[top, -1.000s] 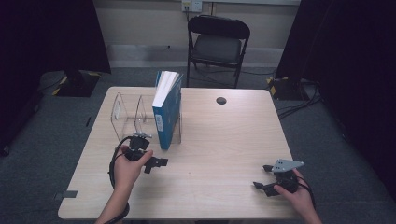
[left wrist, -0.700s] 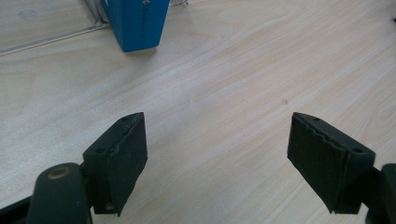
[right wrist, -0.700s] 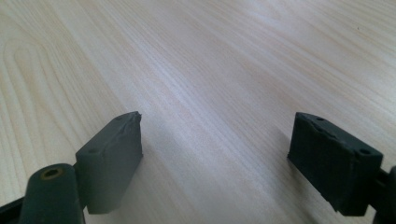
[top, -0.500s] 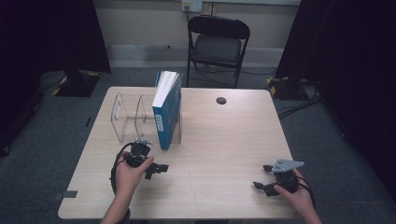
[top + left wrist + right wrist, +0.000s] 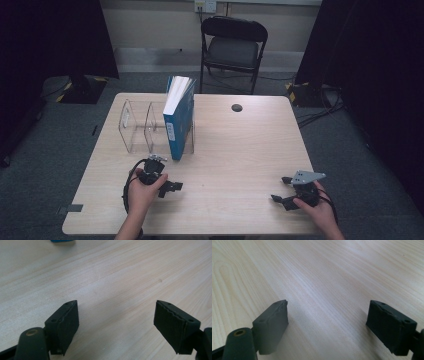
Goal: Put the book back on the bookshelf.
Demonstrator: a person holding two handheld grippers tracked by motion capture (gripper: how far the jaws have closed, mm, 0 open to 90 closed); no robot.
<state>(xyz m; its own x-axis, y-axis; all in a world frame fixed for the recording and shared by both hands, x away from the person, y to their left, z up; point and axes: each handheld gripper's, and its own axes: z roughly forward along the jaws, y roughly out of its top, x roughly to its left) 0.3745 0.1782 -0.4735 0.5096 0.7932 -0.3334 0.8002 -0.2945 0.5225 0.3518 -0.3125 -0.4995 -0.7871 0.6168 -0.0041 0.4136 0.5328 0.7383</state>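
Note:
A blue book [image 5: 179, 117] stands upright in the right end of a clear plastic rack [image 5: 134, 127] on the wooden table [image 5: 235, 150]. My left gripper [image 5: 170, 187] lies low over the table just in front of the rack, jaws pointing right, open and empty. In the left gripper view its jaws [image 5: 116, 315] stand wide over bare wood, with a blue corner of the book [image 5: 62, 240] at the top edge. My right gripper [image 5: 279, 189] rests near the front right corner, jaws pointing left. In the right gripper view it [image 5: 328, 315] is open with nothing between its pads.
A small black disc [image 5: 237, 107] lies at the table's far middle. A black folding chair [image 5: 232, 45] stands behind the table. The rack's left compartments hold nothing. Bare wood stretches between the two grippers.
My left hand has drawn back from the rack toward the table's near edge and sunk lower. The right hand has not moved.

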